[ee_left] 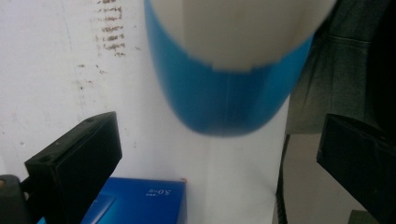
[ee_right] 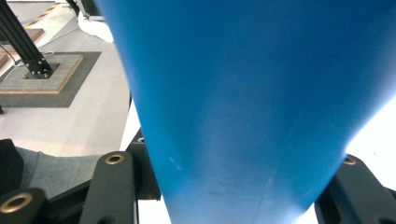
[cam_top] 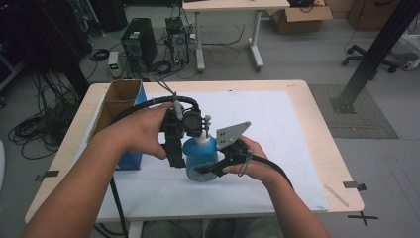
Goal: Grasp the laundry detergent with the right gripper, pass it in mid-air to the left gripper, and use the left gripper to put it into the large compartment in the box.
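In the high view, a translucent blue spray bottle (cam_top: pixel 200 159) with a white nozzle top stood just below the centre of the frame, on the white sheet (cam_top: pixel 277 148) that covered most of the wooden counter (cam_top: pixel 322 144). The right hand-held gripper (cam_top: pixel 210 168), held in the hand (cam_top: pixel 255 166) that came in from the lower right, was clamped on the bottle's body low down, its grey three-cornered plate tilted above the grip. In the right gripper view the blue bottle (ee_right: pixel 247 107) took up the middle of the frame, with the two black jaws pressed against it at the lower left and lower right, so that gripper was pinching the bottle. The left hand-held gripper (cam_top: pixel 174 148), held in the hand (cam_top: pixel 143 131) from the lower left, sat just to the left of the bottle, pointing down, with its cable arching over the top. In the left gripper view its jaws stood spread wide at the lower left and right edges of the frame, with nothing between them; the bottle (ee_left: pixel 224 93), blurred, showed blue at the upper middle of the frame. A blue box (ee_left: pixel 140 205) lay at the bottom of that view. In the high view an open cardboard box (cam_top: pixel 116 101) stood at the left of the counter, well left of the bottle.
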`<act>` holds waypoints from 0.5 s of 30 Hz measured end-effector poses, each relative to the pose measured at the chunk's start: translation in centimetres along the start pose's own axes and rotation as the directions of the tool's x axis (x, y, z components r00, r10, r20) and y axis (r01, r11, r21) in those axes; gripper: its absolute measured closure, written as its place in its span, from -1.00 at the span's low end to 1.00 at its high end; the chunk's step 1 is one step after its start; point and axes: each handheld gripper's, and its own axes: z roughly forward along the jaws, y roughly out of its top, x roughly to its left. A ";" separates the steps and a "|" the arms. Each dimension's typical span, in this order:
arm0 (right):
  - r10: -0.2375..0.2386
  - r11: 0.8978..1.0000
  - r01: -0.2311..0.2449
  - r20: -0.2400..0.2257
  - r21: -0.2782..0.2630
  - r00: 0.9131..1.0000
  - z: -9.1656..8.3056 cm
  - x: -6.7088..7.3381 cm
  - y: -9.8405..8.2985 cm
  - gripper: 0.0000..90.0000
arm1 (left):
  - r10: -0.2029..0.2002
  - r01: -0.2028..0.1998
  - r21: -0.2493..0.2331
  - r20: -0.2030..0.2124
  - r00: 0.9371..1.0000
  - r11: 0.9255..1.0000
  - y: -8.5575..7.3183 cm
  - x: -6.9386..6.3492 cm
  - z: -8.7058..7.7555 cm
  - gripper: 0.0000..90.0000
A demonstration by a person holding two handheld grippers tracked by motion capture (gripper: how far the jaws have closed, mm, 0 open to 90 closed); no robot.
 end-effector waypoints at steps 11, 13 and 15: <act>0.000 1.000 0.000 0.000 -0.010 1.000 1.1 0.0 0.9 0.00 | 0.009 -0.009 -0.003 -0.001 1.000 1.000 0.7 0.0 0.0 -0.99; 0.000 1.000 0.000 0.002 -0.010 1.000 1.4 -0.1 1.0 0.00 | 0.011 -0.011 -0.003 -0.002 1.000 1.000 0.8 0.0 0.1 -0.99; 0.002 1.000 -0.002 0.000 -0.009 1.000 1.6 -0.1 1.0 0.00 | 0.013 -0.013 -0.003 0.000 1.000 1.000 0.9 0.0 0.2 -0.99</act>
